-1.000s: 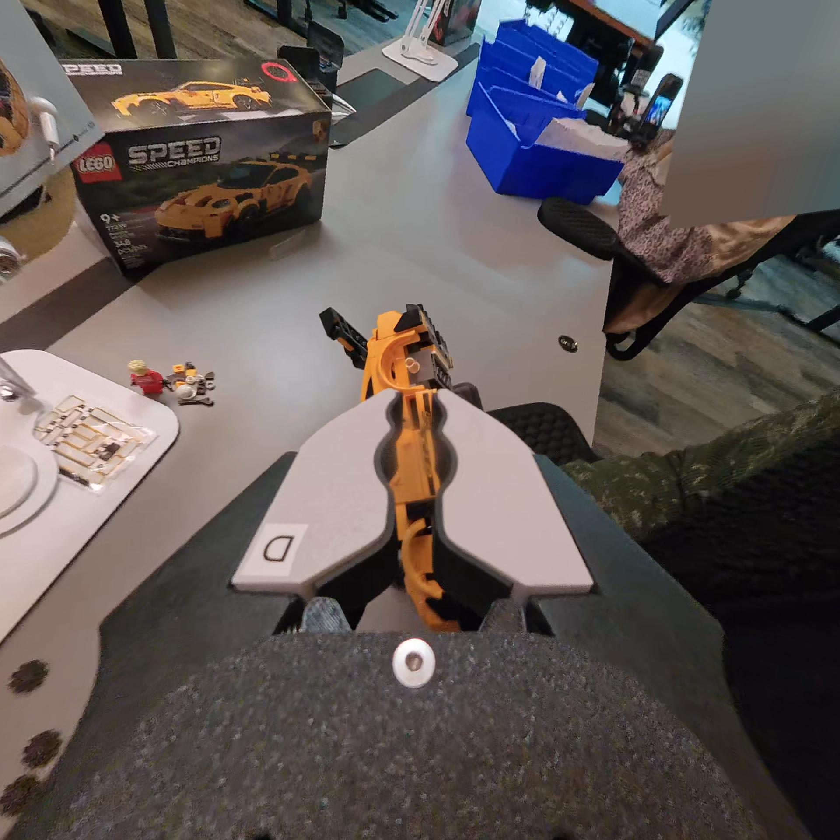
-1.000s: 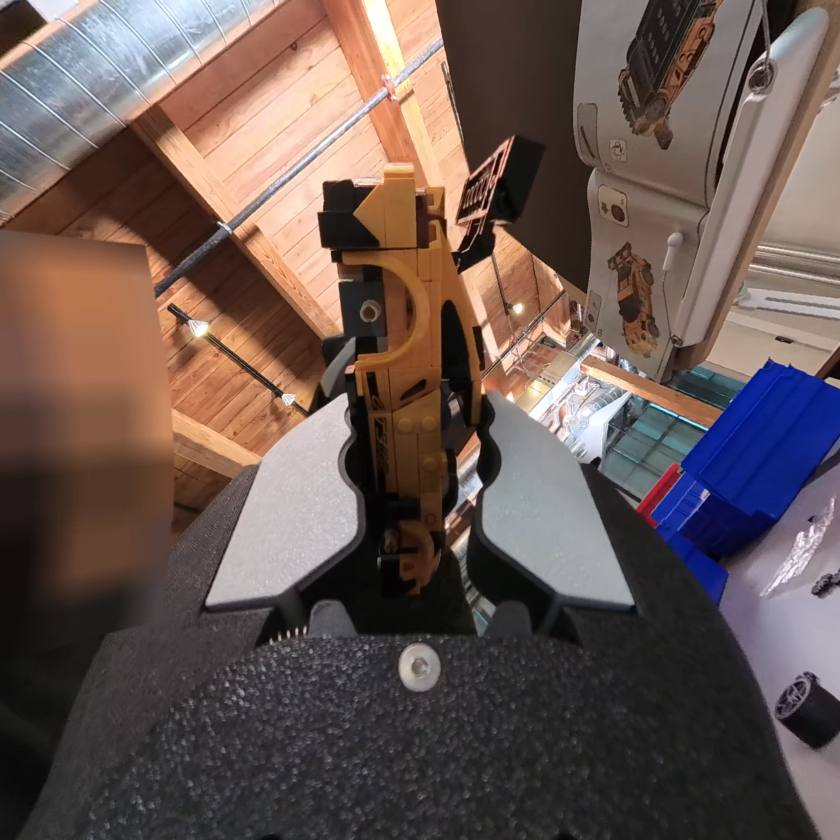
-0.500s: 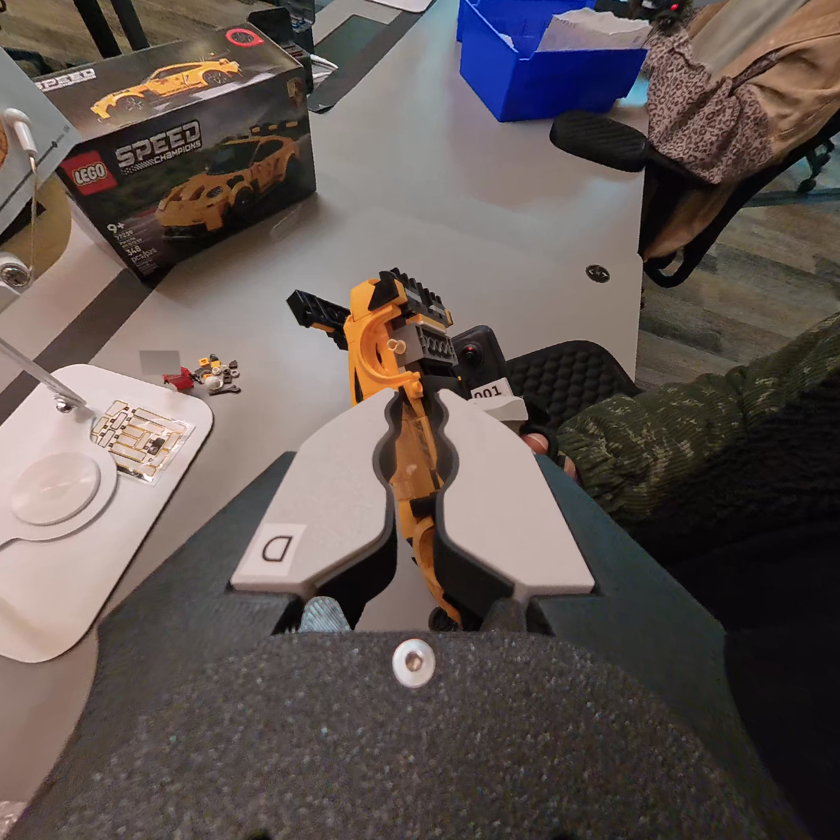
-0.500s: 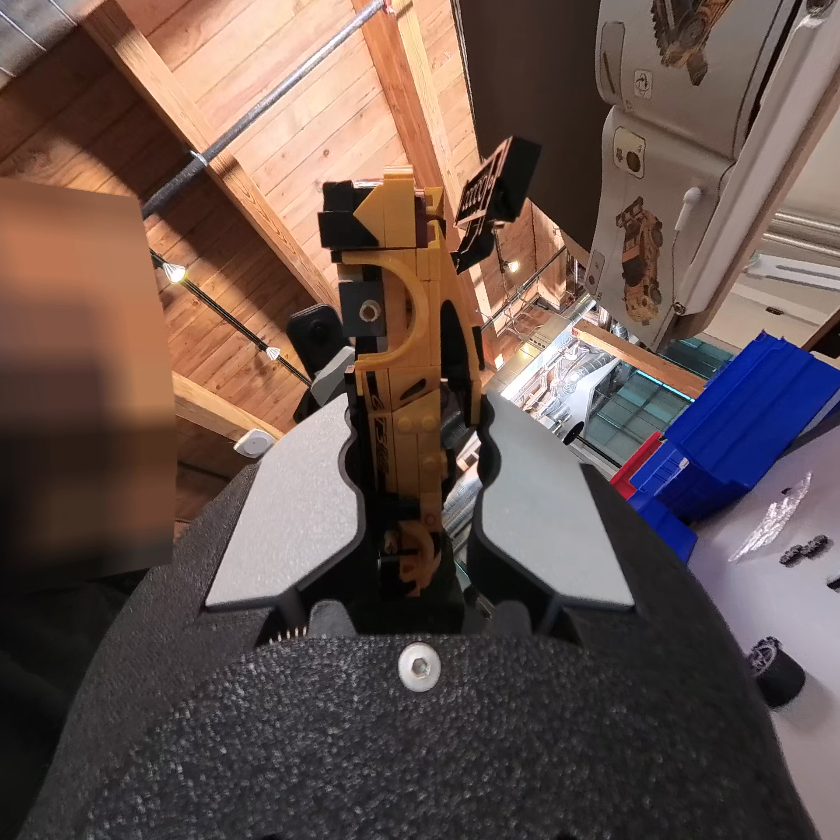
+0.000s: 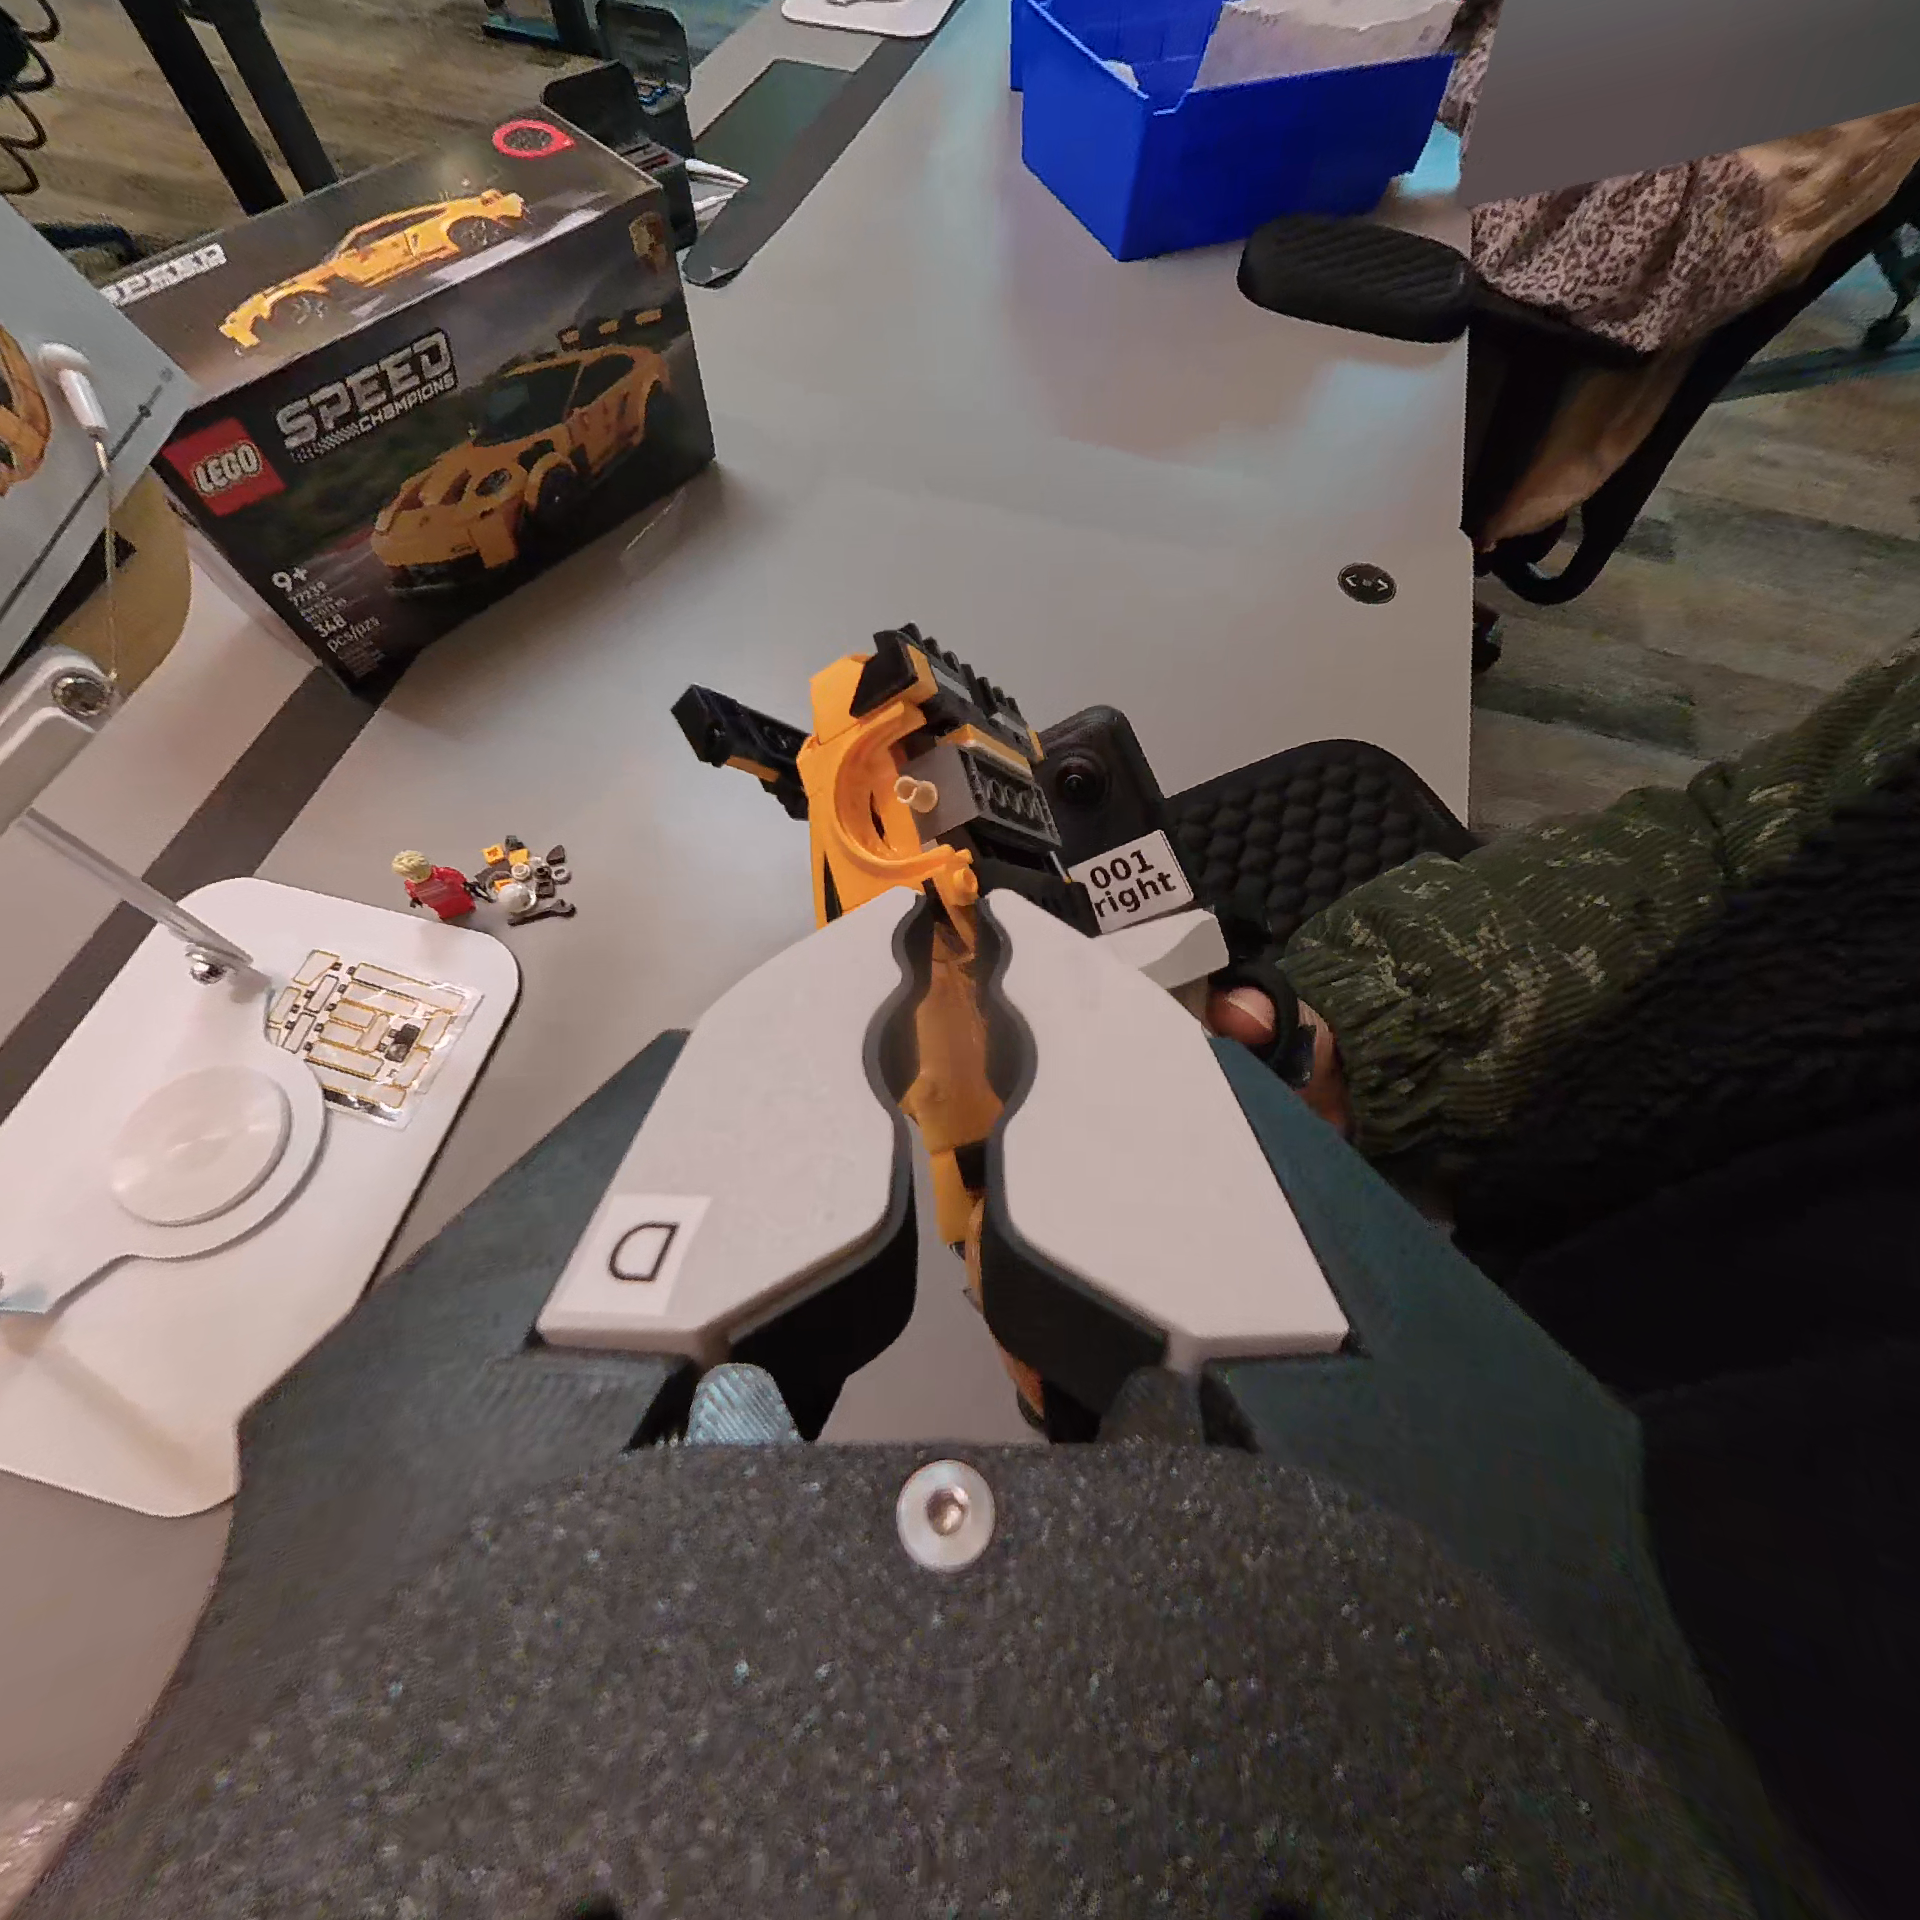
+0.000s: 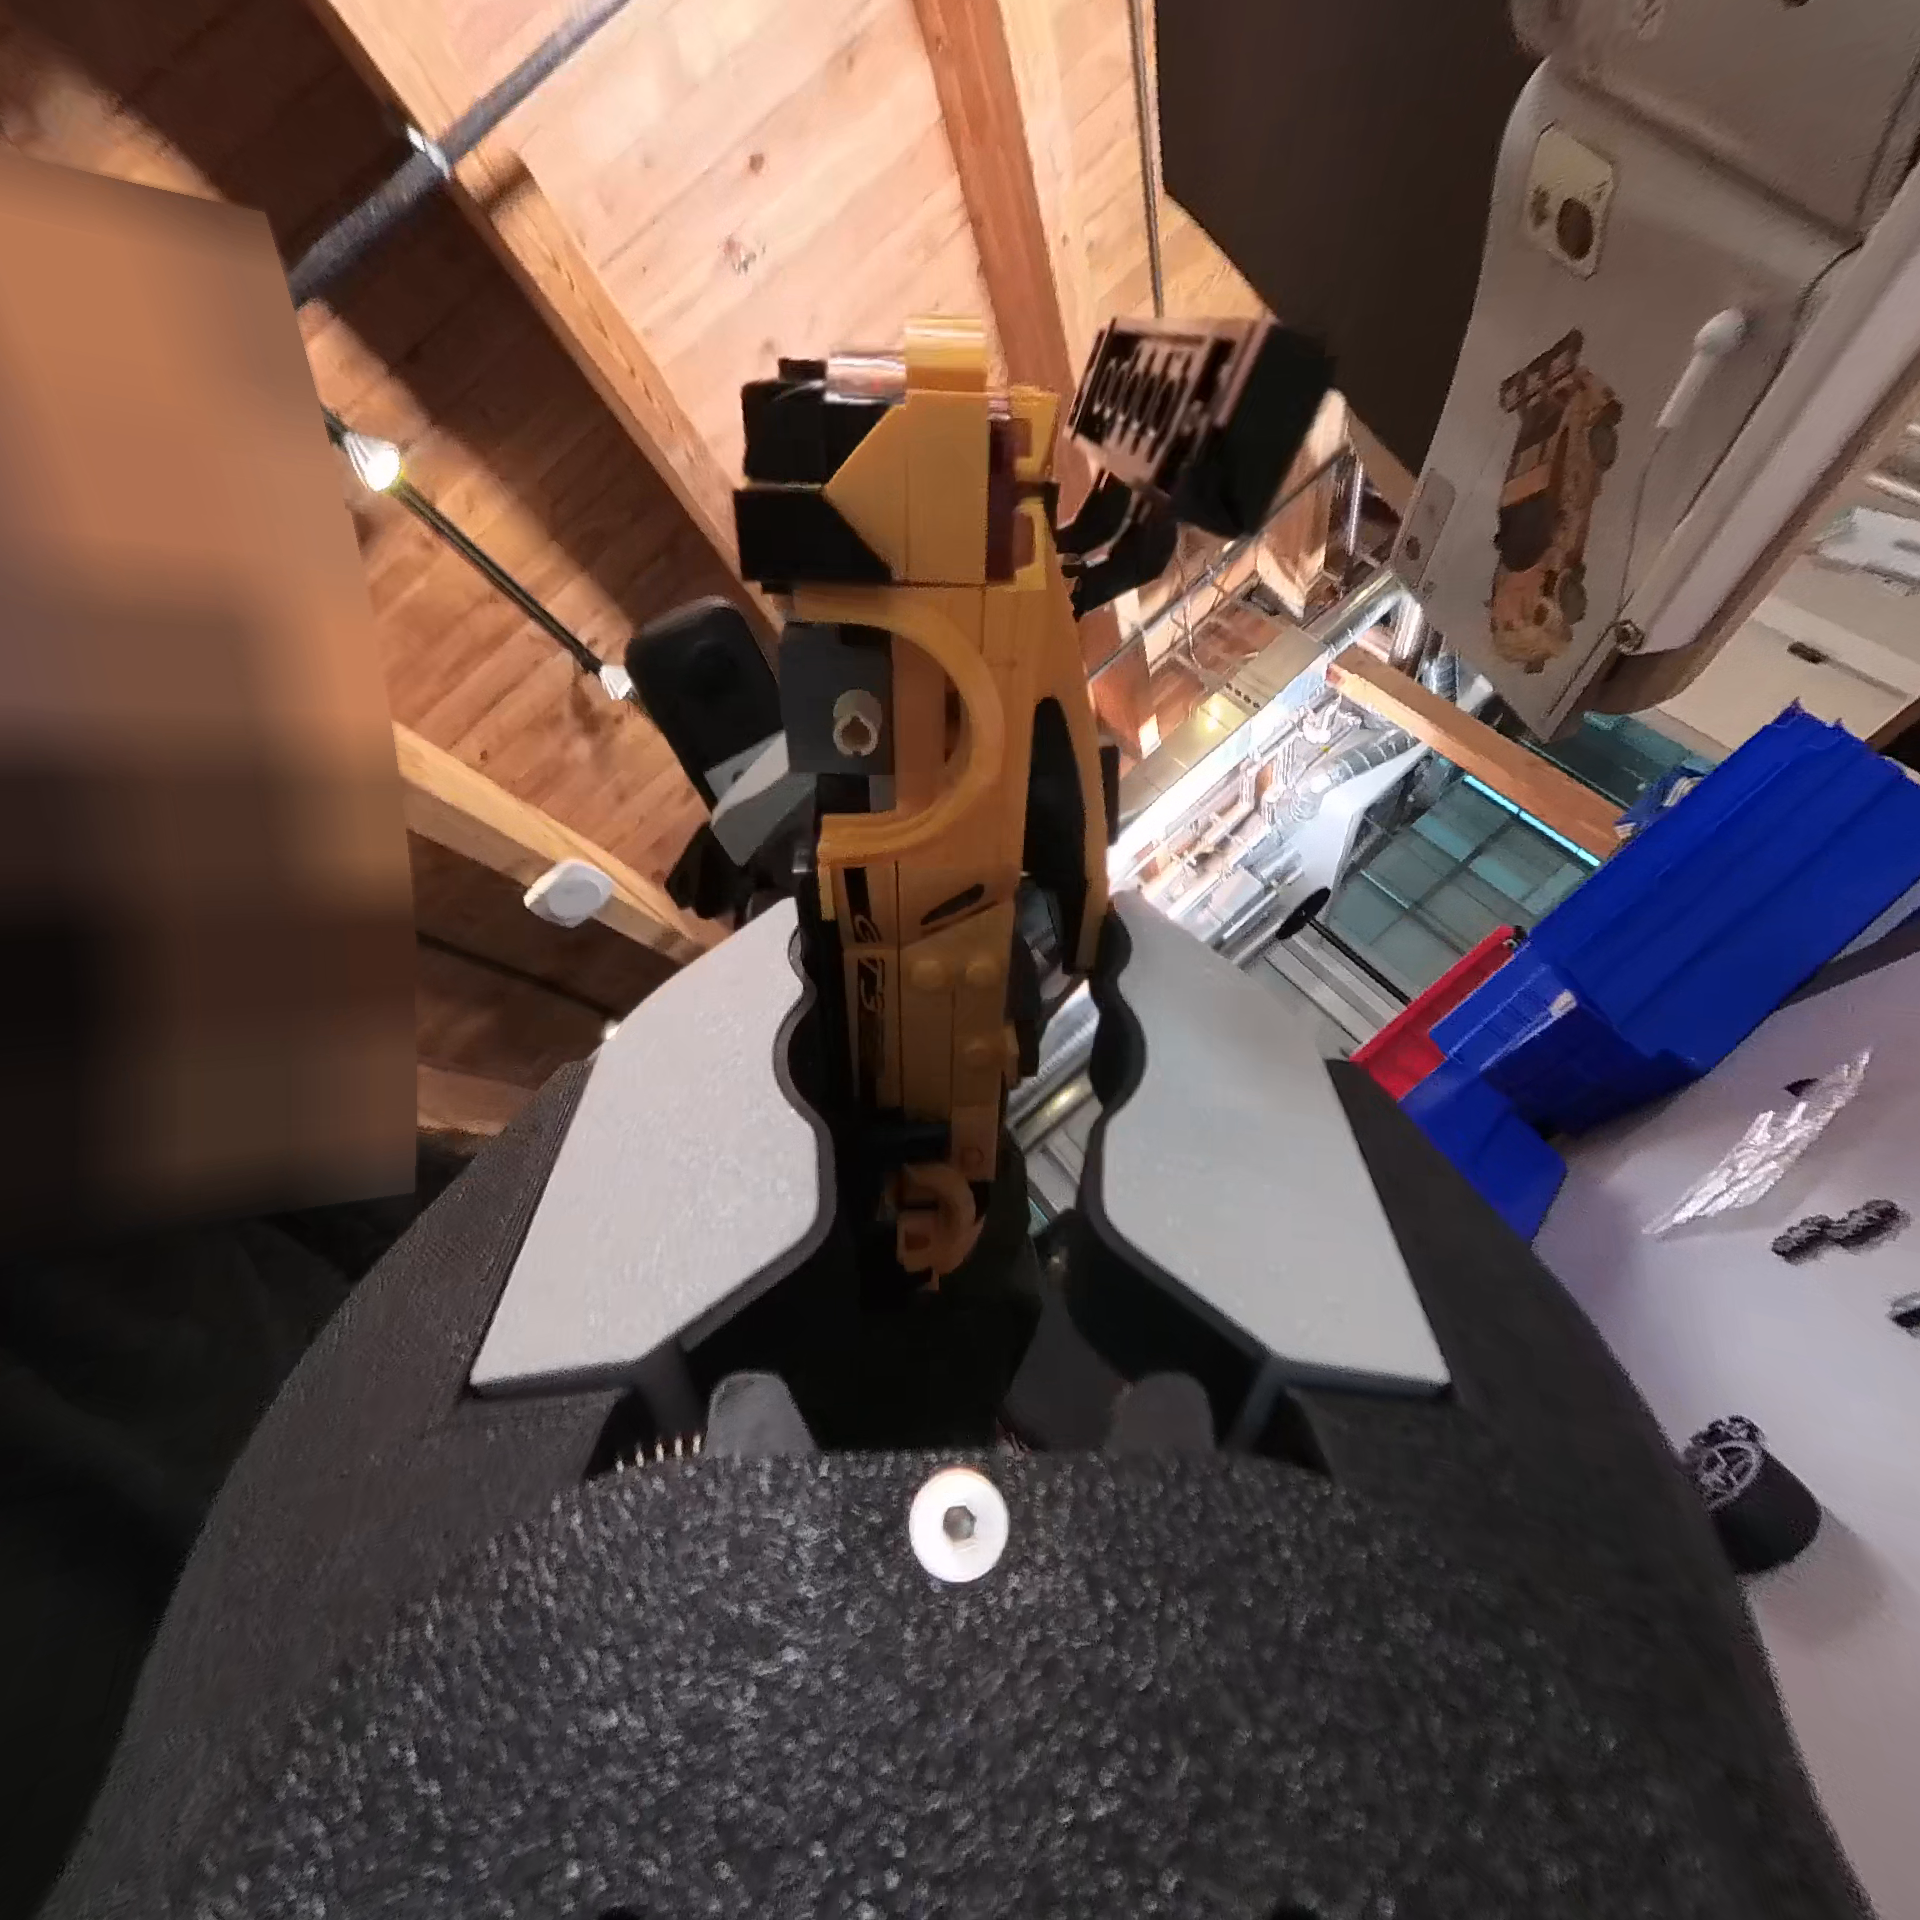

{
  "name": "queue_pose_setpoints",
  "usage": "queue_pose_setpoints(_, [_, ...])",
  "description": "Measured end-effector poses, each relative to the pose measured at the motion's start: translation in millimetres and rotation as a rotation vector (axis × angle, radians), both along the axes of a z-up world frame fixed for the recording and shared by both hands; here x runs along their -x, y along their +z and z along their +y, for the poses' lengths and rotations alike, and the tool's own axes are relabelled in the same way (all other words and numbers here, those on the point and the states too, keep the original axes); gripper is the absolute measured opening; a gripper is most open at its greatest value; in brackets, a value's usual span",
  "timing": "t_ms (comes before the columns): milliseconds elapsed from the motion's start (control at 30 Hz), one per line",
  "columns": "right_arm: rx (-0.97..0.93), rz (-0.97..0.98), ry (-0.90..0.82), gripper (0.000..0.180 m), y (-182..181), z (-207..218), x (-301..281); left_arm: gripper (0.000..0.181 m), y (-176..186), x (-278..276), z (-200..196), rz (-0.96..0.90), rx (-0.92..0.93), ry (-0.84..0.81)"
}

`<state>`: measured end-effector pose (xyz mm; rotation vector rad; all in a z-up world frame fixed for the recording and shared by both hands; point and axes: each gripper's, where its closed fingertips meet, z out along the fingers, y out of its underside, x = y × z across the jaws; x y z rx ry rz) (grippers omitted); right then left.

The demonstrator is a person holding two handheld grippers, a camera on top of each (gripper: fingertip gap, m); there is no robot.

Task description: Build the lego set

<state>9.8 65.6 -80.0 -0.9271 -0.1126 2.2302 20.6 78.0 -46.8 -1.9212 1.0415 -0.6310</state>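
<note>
A pale grey surface (image 5: 1039,436) fills the left wrist view, with a dark strip running across it and wood-patterned floor (image 5: 1704,499) past its edge. An office chair (image 5: 1538,312) draped with patterned cloth stands beside it. The right wrist view looks up at a wooden plank ceiling (image 6: 727,208) with beams, a dark pipe and small spotlights.

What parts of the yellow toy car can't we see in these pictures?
- Left wrist view: the lego car's lower half sits between the left hand-held gripper's fingers, which hide it.
- Right wrist view: its bottom end sinks into the dark gap of the right hand-held gripper.
- Both views: its wheel arches look empty, and the far side of the car faces away.
</note>
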Motion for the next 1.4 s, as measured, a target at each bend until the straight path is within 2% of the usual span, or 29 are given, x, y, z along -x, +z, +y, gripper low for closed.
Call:
queue_pose_setpoints(500, [-0.265, -0.215, -0.06, 0.049, -2, -27, 19, 0.006, -1, 21, -34, 0.216, -0.091, -0.096])
queue_pose_setpoints(900, [-0.317, -0.258, -0.031, 0.049, -6, -39, 29, 0.004, -4, 29, -45, 0.202, -0.079, -0.111])
queue_pose_setpoints(1067, [-0.301, -0.218, -0.03, 0.048, -1, -36, 24, 0.004, 1, 27, -45, 0.136, -0.092, -0.11])
queue_pose_setpoints(1200, [-0.293, -0.186, -0.022, 0.048, 2, -36, 21, 0.028, 6, 28, -43, 0.071, -0.075, -0.086])
queue_pose_setpoints(1300, [-0.301, -0.152, -0.015, 0.048, 6, -39, 17, 0.042, 5, 28, -42, 0.001, 0.017, -0.07])
queue_pose_setpoints(1400, [-0.311, -0.14, -0.003, 0.048, 8, -41, 17, 0.036, 4, 22, -46, -0.046, 0.059, -0.09])
